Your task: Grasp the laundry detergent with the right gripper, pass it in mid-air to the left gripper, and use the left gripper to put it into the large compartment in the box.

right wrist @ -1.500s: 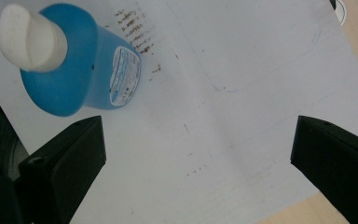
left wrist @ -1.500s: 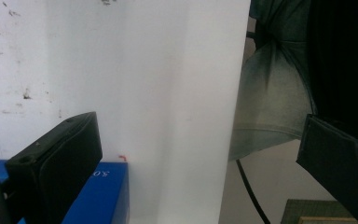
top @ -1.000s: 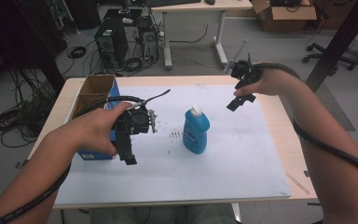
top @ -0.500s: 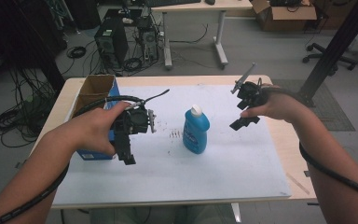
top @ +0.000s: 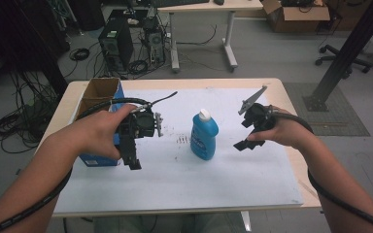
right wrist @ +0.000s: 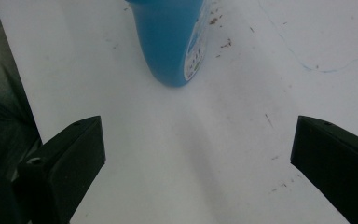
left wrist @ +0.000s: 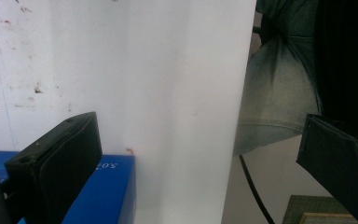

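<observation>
A blue bottle [top: 204,138] with a white cap rests on the white tabletop [top: 223,184], near its middle. To the bottle's right, a hand holds my right gripper [top: 246,132] just above the table. The right gripper [right wrist: 200,154] is open, its jaws wide apart with bare table between them, and the blue bottle's rounded end [right wrist: 168,46] lies ahead of it. Left of the bottle, the other hand holds my left gripper [top: 132,154] over the table, jaws pointing to the near edge. The left gripper [left wrist: 200,154] is open and holds nothing.
An open cardboard box with blue sides [top: 97,94] stands at the table's left edge, its blue corner [left wrist: 107,191] just under the left jaw. Beyond the table are a computer tower [top: 111,43], cables, a desk and a black post [top: 349,48].
The right gripper has come down and nearer, from the far right of the table to just right of the bottle. The left gripper and the bottle have stayed put.
</observation>
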{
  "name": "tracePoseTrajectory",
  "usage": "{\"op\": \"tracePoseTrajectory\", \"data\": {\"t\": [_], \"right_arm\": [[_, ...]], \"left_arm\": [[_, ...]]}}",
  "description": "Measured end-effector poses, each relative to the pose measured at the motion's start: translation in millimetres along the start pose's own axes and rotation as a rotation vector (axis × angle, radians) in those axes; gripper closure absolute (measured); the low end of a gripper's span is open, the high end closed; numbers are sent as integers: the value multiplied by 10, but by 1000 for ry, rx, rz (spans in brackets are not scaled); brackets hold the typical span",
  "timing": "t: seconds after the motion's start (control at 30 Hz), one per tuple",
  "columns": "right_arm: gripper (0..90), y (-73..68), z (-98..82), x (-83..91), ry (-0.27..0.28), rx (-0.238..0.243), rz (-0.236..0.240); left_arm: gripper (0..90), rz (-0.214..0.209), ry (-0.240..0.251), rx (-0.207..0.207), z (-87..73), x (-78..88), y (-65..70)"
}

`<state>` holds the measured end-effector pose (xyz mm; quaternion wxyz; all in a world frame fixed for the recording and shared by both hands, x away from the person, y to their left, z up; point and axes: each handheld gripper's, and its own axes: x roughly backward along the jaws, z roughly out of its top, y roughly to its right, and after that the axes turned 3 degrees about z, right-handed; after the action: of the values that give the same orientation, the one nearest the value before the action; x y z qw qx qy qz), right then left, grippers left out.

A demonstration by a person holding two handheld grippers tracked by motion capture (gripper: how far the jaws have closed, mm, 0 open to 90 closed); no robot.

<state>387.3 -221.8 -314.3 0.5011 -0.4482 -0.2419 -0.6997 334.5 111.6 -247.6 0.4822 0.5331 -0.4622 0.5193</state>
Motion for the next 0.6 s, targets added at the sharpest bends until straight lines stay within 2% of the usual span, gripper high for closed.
{"op": "tracePoseTrajectory", "data": {"t": [0.2, 0.37, 0.47, 0.5, 0.53, 0.6], "right_arm": [[27, -123, -74, -169, 74, 5, -10], [27, -170, -131, -302, 125, -11, -13], [22, -200, -186, -402, 174, -25, -26], [22, -200, -186, -402, 174, -25, -26], [22, -217, -209, -444, 206, -37, -28], [18, -235, -229, -490, 233, -40, -40]], "left_arm": [[2, 3, -1, 2, 5, 20, -13], [2, 7, -2, -2, 14, 33, -11], [2, 9, 0, -1, 14, 45, -7], [2, 9, 0, -1, 14, 45, -7], [2, 8, -2, -2, 13, 47, -8], [2, 6, -9, -3, 13, 49, -13]]}}
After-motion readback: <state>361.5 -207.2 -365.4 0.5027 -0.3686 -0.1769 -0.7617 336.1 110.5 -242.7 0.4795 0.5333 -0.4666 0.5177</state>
